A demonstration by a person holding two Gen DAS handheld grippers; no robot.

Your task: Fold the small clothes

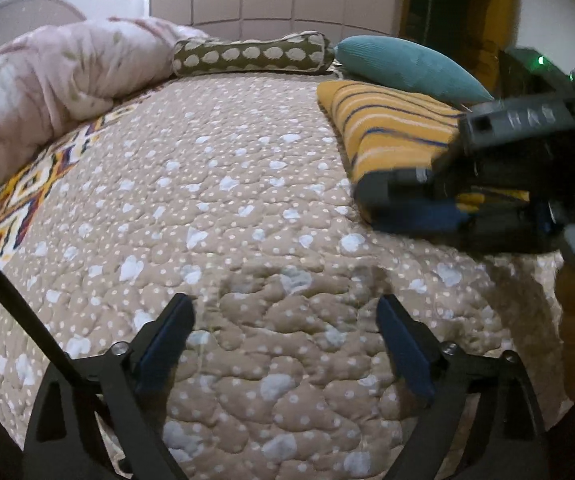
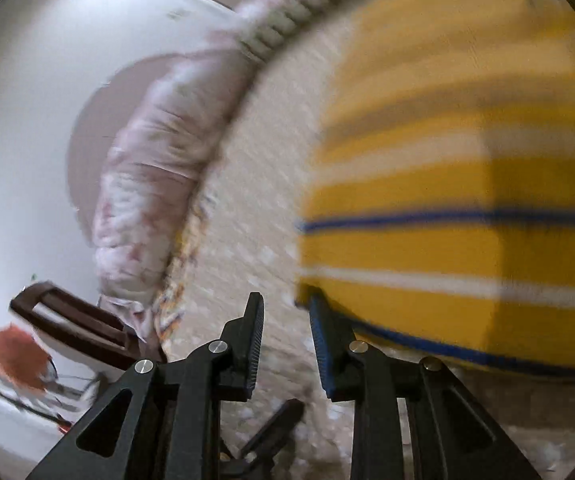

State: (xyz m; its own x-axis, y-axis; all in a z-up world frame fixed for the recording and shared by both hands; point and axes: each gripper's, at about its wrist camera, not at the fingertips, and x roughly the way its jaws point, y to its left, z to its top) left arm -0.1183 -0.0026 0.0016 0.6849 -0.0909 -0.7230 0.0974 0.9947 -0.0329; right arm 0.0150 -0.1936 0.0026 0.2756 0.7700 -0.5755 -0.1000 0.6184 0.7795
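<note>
Well, from the left wrist, the left gripper (image 1: 283, 344) hangs over the bedspread (image 1: 223, 200) with its jaws spread wide and nothing between them; I'd guess it is out of the way because its part is done for now. The spread is a tan quilt, puffy and stitched into small bumps, dotted with pale hearts. Off to the right lies the folded shirt (image 1: 391, 128), a thick yellow pad with white and blue stripes, and the right gripper (image 1: 439, 196) reaches low against its near edge. Behind sit a pink blanket (image 1: 55, 72), a spotted bolster (image 1: 251, 54) and a teal cushion (image 1: 403, 66), all soft and rounded.

From the right wrist everything is smeared. The right gripper's jaws stand narrow with only quilt showing in the gap; the shirt's corner lies against the outer side of one finger (image 2: 323, 344), not clamped. To me the fold looks finished, and the shirt is perhaps being nudged aside.
</note>
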